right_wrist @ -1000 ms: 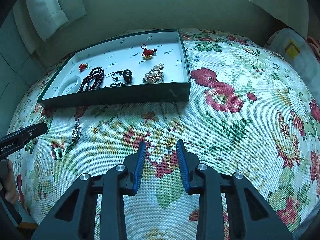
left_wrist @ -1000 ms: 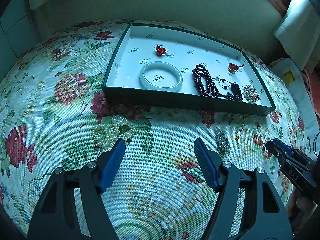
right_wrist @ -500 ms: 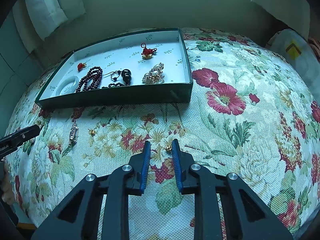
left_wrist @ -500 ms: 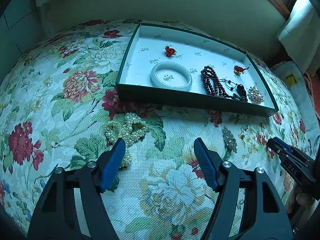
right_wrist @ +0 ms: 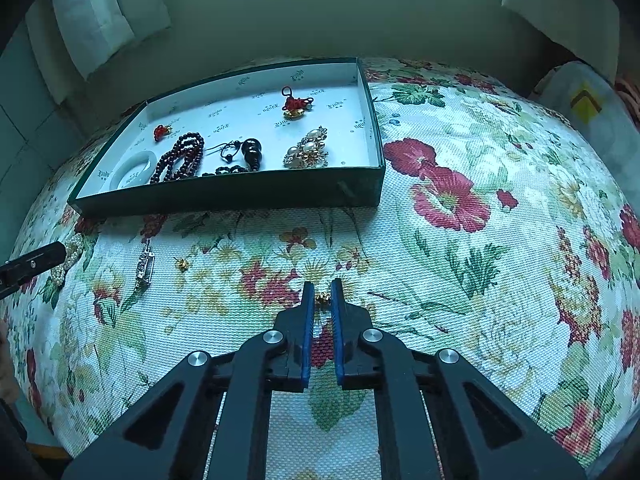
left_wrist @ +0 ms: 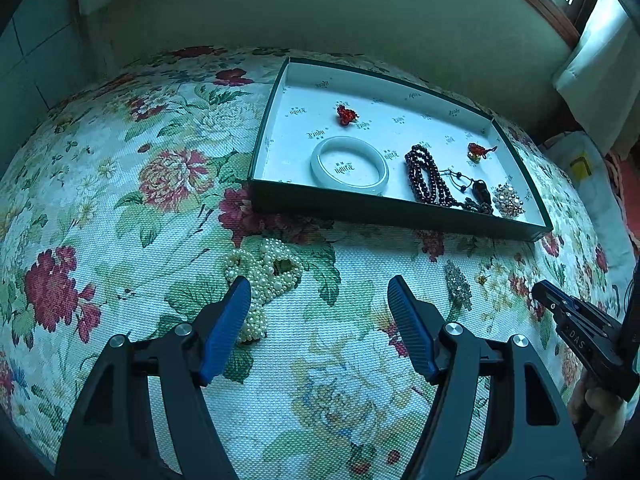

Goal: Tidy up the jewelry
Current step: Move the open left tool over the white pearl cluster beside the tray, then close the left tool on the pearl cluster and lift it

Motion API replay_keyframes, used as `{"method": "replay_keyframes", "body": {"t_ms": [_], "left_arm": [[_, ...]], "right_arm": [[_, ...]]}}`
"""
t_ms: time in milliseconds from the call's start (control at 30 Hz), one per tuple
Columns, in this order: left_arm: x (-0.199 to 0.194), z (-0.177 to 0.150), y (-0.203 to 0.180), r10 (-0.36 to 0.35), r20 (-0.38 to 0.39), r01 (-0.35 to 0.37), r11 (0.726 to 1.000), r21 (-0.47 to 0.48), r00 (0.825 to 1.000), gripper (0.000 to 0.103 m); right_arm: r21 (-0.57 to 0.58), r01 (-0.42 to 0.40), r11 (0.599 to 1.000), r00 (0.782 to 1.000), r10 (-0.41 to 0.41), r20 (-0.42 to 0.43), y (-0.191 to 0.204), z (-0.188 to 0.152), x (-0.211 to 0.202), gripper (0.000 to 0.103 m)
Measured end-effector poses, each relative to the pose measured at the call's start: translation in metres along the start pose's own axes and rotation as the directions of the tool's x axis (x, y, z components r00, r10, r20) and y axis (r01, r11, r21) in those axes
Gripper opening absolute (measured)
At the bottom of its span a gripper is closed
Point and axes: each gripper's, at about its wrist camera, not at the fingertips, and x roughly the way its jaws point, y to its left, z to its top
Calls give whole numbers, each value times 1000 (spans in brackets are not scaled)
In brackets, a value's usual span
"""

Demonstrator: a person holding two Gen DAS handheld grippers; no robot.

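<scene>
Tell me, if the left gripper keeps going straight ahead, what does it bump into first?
Probably the near wall of the green box. The left gripper is open, with the pearl necklace by its left finger, perhaps brushing it. Depth is hard to judge.

Each tool was matte black plastic with triangular cut-outs in its arms, round silver screws at the joints and ribbed blue pads lining the fingers. The left tool (left_wrist: 320, 292) looked identical to the right tool (right_wrist: 322, 300), whose side, at three o'clock in the left wrist view, carried pale lettering above bare skin.
</scene>
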Motion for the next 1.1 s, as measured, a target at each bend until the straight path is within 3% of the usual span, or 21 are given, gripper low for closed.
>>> {"method": "replay_keyframes", "body": {"t_ms": [400,467,567,767,1100], "left_arm": [[15,2,19,38,-17,-38,999,-12,999,69],[18,1,18,34,-24,-34,999,1,999,53],[21,-2,15,32,-30,-32,999,20,999,39],[22,-4,13,29,-30,-28,999,45,999,17],[20,-5,8,17,-25,-16,999,45,1000,15]], "right_arm": [[-5,2,1000,1000,-2,1,3,-1,-1,8],[-4,3,1000,1000,-3,2,3,-1,-1,8],[-4,3,1000,1000,-3,2,2,-1,0,8],[-4,3,1000,1000,-3,2,2,-2,0,8],[-6,0,1000,1000,0,3,4,-3,0,8]]}}
